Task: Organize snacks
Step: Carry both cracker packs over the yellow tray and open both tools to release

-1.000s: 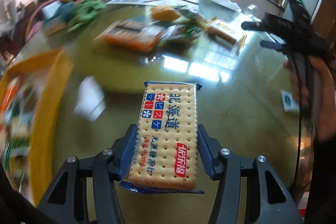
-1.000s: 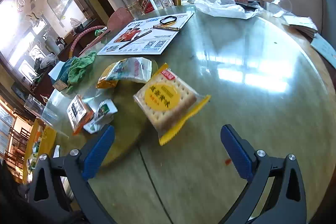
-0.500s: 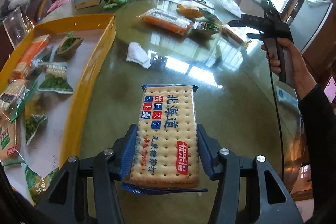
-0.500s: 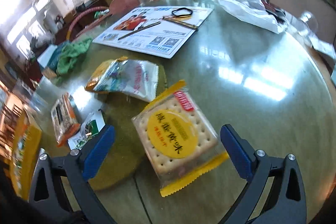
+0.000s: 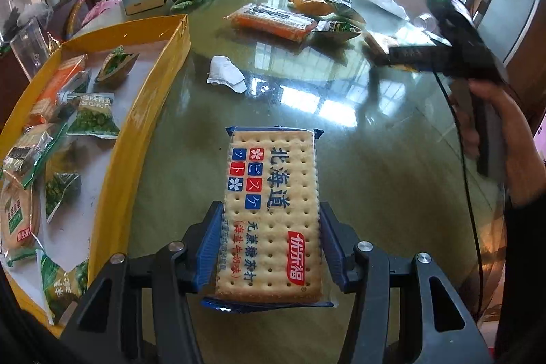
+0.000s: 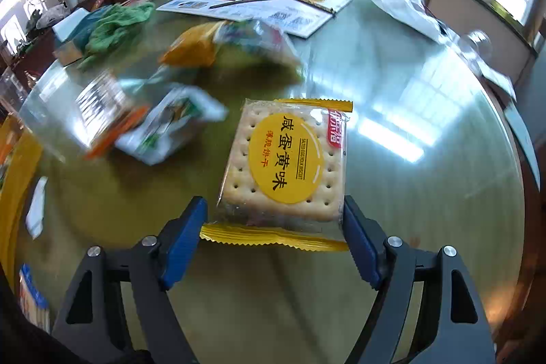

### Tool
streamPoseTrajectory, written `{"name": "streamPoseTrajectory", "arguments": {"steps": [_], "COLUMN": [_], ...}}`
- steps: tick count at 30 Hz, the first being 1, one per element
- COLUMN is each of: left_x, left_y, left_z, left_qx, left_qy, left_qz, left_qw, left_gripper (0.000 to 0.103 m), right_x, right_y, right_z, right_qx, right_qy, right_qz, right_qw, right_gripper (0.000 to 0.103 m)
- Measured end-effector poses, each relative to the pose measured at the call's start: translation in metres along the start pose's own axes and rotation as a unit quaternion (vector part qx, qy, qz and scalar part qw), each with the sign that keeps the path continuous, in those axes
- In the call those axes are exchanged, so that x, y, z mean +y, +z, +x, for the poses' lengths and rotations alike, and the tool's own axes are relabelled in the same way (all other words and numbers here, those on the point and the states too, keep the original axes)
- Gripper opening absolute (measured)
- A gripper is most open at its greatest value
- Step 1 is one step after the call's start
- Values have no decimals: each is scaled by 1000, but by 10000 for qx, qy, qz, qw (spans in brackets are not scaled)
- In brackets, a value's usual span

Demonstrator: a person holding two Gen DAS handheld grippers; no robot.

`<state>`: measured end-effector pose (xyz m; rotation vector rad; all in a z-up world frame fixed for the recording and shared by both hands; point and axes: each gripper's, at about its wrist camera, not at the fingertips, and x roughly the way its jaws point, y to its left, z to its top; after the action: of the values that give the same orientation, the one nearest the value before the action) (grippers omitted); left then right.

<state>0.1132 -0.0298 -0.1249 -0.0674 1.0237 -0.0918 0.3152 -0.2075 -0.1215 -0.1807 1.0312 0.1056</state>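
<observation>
Step in hand: we are midway through sorting; the left gripper (image 5: 269,248) carries a blue-wrapped soda cracker pack (image 5: 271,214) while the right gripper (image 6: 273,241) is taking up a salted egg yolk biscuit pack (image 6: 286,166) from the glass table (image 6: 392,91).
Left jaws: about half open and clamped on the long sides of the cracker pack, which sticks out forward and is clear of the table.
Right jaws: they have just been closing, with the biscuit pack between them; the right pad looks to touch the wrapper's edge, the left pad still shows a narrow gap, so we judge it not yet gripped.
Where the goods go: the yellow tray (image 5: 153,91) lies to the left of the held cracker pack and already holds pea packets and biscuits.
Left on the table: an orange cracker sleeve (image 5: 273,21) and a few small packets lie farther off.
Next move, left: we judge it must swing over the tray's rim and let go.
Next move, right: finish the squeeze squarely, then lift.
Pose: both grippers point steeply down; the person's hand (image 5: 491,121) grips the right handle.
</observation>
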Motion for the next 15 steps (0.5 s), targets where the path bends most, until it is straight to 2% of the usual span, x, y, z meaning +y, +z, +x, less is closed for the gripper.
{"name": "streamPoseTrajectory", "arguments": {"steps": [5,9,15], "left_x": [-5,-9,-12], "left_y": [-5,-8,-5], "left_z": [-1,1,5], "left_qx": [-58,-94,-85], "left_qy": [187,348,446], "left_qz": [128,217,318], "left_qw": [9997,9991,9985], "left_gripper": [54,56,59], "right_x": [23,41,54], "right_y": [-66,-112,-147], "right_z": [-40,-65,-86], "right_qx": [-160,-286,-455], "right_qy": [19,-137,-135], "right_qz": [124,111,182], "right_qw": [9998,9994,9987], "right_gripper": [78,79,79]}}
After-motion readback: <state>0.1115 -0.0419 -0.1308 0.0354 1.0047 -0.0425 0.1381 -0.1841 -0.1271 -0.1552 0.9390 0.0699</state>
